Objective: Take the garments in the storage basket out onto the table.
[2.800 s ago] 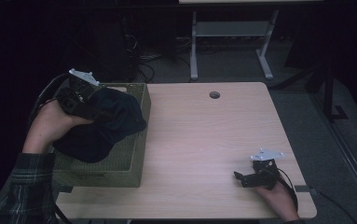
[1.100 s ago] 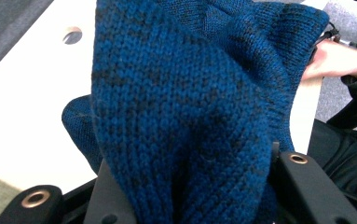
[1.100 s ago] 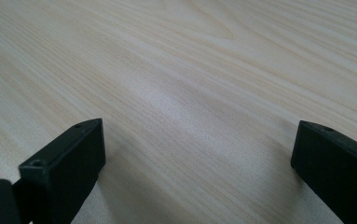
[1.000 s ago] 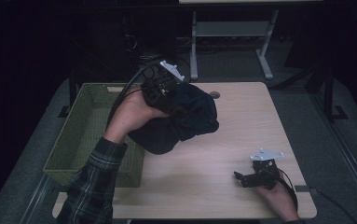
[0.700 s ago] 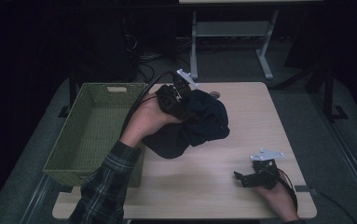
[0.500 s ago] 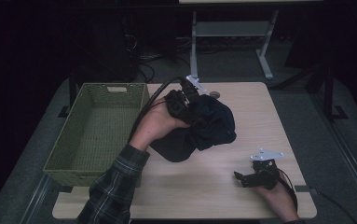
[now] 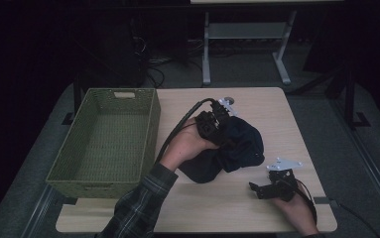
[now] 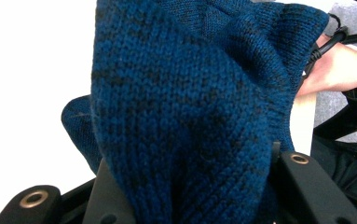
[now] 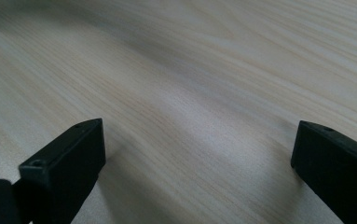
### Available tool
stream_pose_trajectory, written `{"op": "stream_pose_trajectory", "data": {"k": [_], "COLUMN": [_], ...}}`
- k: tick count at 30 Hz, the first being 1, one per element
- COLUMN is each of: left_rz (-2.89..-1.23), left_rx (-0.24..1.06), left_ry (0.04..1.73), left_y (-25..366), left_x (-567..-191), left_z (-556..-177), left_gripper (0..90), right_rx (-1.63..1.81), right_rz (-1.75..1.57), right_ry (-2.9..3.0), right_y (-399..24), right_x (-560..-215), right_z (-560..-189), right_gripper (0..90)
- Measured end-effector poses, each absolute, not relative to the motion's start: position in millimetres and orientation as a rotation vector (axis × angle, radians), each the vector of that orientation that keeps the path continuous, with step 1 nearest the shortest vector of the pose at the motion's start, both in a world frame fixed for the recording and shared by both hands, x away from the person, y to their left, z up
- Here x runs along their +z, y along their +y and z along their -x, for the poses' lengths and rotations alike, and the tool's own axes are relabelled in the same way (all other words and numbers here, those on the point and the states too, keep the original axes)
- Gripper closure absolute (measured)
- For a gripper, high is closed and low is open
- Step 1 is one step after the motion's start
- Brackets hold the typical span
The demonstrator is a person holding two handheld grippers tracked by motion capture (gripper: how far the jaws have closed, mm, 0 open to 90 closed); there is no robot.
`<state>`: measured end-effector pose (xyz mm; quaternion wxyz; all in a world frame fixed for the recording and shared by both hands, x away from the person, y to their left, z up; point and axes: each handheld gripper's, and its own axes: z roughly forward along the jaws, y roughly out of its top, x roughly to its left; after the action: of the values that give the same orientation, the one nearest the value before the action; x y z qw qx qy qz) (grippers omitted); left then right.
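In the middle of the surface [image 7: 257, 213], the dark blue knitted sweater [image 7: 232, 148] now lies bunched, while a moment ago it hung in the air beside the green woven basket [image 7: 103, 144], and before that it filled this basket. The left tongs [image 7: 222, 130] have carried it out and down, and they clamp a thick fold of the knit [image 8: 185, 121] between their jaws. The basket stands along the left edge with nothing in it. The right tongs [image 7: 262, 191] rest near the front right corner, jaws wide apart above bare wood [image 9: 204, 93]. I judge the taking-out is finished; releasing or spreading the sweater probably comes next.
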<state>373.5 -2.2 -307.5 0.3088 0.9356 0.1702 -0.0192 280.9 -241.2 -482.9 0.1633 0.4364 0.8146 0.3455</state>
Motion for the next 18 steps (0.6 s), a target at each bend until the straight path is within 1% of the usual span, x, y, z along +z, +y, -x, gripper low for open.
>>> {"op": "stream_pose_trajectory", "data": {"k": [1, 2, 7, 13, 18], "left_rz": [-2.480, -2.480, -2.480, -2.493, -2.521], "left_rx": [-0.072, -0.072, -0.112, -0.136, -0.131], "left_ry": [0.444, 0.444, 0.459, 0.447, 0.451], "left_y": [-6.7, -6.7, -16.1, -19.2, -19.7], "left_x": [-316.2, -316.2, -340.7, -359.2, -372.6], "left_z": [-374.6, -374.6, -379.3, -386.1, -390.8], "left_gripper": [56.7, 56.7, 56.7, 56.2, 55.3], "right_rx": [0.986, 0.986, 0.985, 0.983, 0.985], "right_rz": [-1.241, -1.241, -1.242, -1.239, -1.246], "right_ry": [2.322, 2.322, 2.322, 2.323, 2.323], "right_y": [-241.3, -241.3, -241.2, -241.4, -241.1], "right_x": [-482.9, -482.9, -483.0, -483.0, -483.0], "right_z": [-281.0, -281.0, -281.0, -281.1, -280.9], "right_gripper": [2.6, 2.6, 2.6, 2.6, 2.6]}}
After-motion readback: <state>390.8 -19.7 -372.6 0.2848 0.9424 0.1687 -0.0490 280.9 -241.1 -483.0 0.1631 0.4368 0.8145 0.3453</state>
